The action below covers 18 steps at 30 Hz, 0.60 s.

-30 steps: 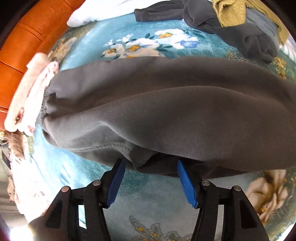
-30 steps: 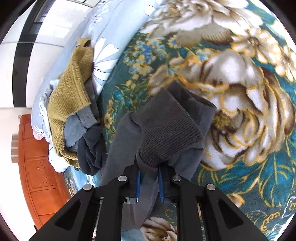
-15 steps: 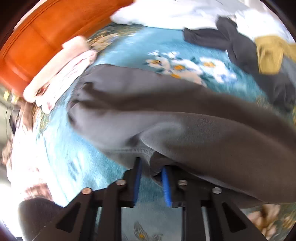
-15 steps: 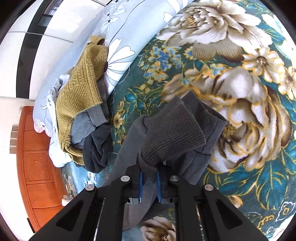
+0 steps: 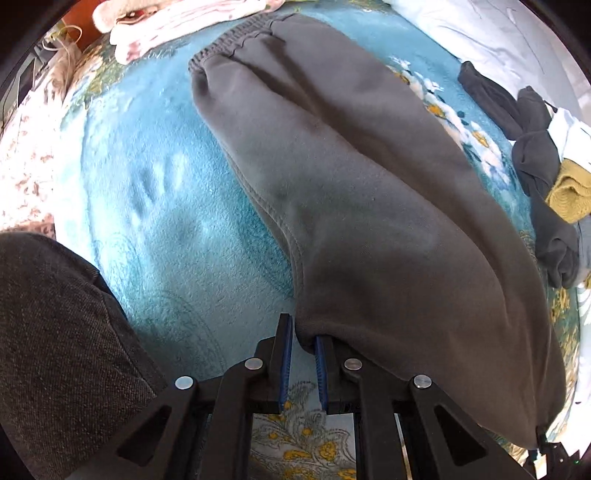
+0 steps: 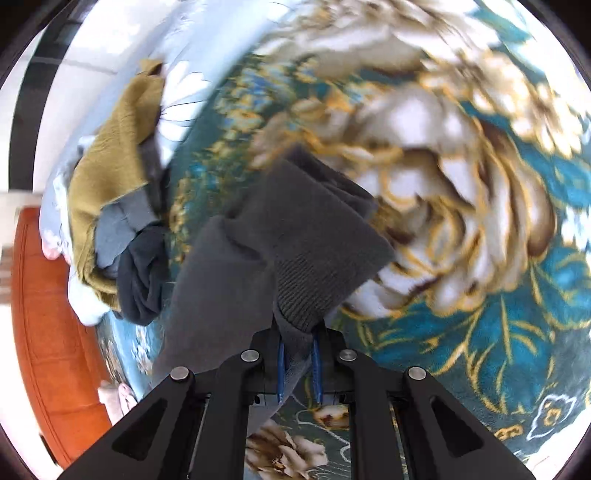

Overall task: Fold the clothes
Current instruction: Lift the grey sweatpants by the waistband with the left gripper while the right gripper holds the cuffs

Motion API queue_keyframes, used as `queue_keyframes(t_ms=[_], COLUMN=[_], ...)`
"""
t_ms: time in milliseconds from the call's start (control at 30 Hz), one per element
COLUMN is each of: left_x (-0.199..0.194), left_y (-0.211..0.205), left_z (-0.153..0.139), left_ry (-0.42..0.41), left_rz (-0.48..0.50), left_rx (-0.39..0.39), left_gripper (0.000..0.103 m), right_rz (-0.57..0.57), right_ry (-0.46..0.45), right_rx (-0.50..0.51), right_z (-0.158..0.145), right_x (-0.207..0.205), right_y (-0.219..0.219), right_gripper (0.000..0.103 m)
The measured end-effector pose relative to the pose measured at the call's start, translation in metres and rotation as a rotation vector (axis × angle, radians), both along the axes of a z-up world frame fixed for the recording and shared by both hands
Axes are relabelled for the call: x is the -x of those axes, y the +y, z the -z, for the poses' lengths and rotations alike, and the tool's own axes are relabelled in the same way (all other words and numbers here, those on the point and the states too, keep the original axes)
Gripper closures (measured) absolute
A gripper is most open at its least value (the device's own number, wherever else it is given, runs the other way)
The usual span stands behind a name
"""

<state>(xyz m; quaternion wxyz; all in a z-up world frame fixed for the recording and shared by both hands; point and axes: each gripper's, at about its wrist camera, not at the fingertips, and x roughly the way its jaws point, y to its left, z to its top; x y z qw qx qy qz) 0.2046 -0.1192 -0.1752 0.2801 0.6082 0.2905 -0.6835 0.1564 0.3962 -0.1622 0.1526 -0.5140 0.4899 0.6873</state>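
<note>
Dark grey sweatpants [image 5: 354, 192] lie stretched across a teal floral blanket [image 5: 159, 221], their elastic waistband at the top of the left wrist view. My left gripper [image 5: 303, 341] points down and is shut on the pants' near edge, cloth pinched between its blue pads. In the right wrist view my right gripper [image 6: 298, 345] is shut on the pants' leg end, with the ribbed cuffs [image 6: 314, 254] bunched just beyond the fingers. The picture there is blurred by motion.
A heap of clothes with a mustard knit [image 6: 110, 158] and dark grey pieces [image 5: 535, 158] lies by a pale floral pillow [image 6: 177, 55]. Folded pink-white cloth [image 5: 173, 22] sits past the waistband. An orange wooden headboard [image 6: 48, 314] stands beyond. A person's dark trouser leg [image 5: 55, 332] fills the lower left.
My left gripper's jaws closed on the pants' edge, then the view rolled so the pants now run diagonally. The right gripper kept its grip and shifted a little, blurring its view.
</note>
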Motion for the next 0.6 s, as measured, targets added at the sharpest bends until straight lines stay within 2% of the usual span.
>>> queue_keyframes(t_ms=[67, 167, 233, 300, 400, 467, 533, 600], left_x=[-0.002, -0.002, -0.002, -0.003, -0.004, -0.005, -0.005, -0.005], left_y=[0.001, 0.004, 0.006, 0.007, 0.009, 0.012, 0.015, 0.021], left_z=[0.000, 0.001, 0.001, 0.003, 0.003, 0.000, -0.004, -0.009], left_ry=[0.000, -0.005, -0.010, -0.015, -0.003, 0.014, 0.042, 0.068], left_rz=[-0.002, 0.004, 0.009, 0.008, 0.019, 0.031, 0.048, 0.079], left_rx=[-0.005, -0.005, -0.004, -0.014, -0.032, -0.048, -0.081, -0.124], left_gripper=[0.090, 0.090, 0.090, 0.089, 0.089, 0.088, 0.087, 0.079], right_rz=[-0.010, -0.095, -0.155, -0.172, -0.121, -0.068, -0.072, -0.096], right_ry=[0.047, 0.231, 0.266, 0.223, 0.048, 0.045, 0.048, 0.046], right_rx=[-0.003, -0.065, -0.134, -0.162, -0.121, -0.083, -0.086, -0.099], right_z=[-0.012, -0.054, -0.066, -0.053, -0.001, 0.011, 0.012, 0.010], right_x=[0.005, 0.018, 0.025, 0.027, 0.018, 0.007, 0.006, 0.009], right_y=[0.000, -0.004, -0.011, -0.012, 0.000, 0.002, 0.002, 0.001], right_gripper=[0.091, 0.091, 0.091, 0.091, 0.091, 0.091, 0.091, 0.091])
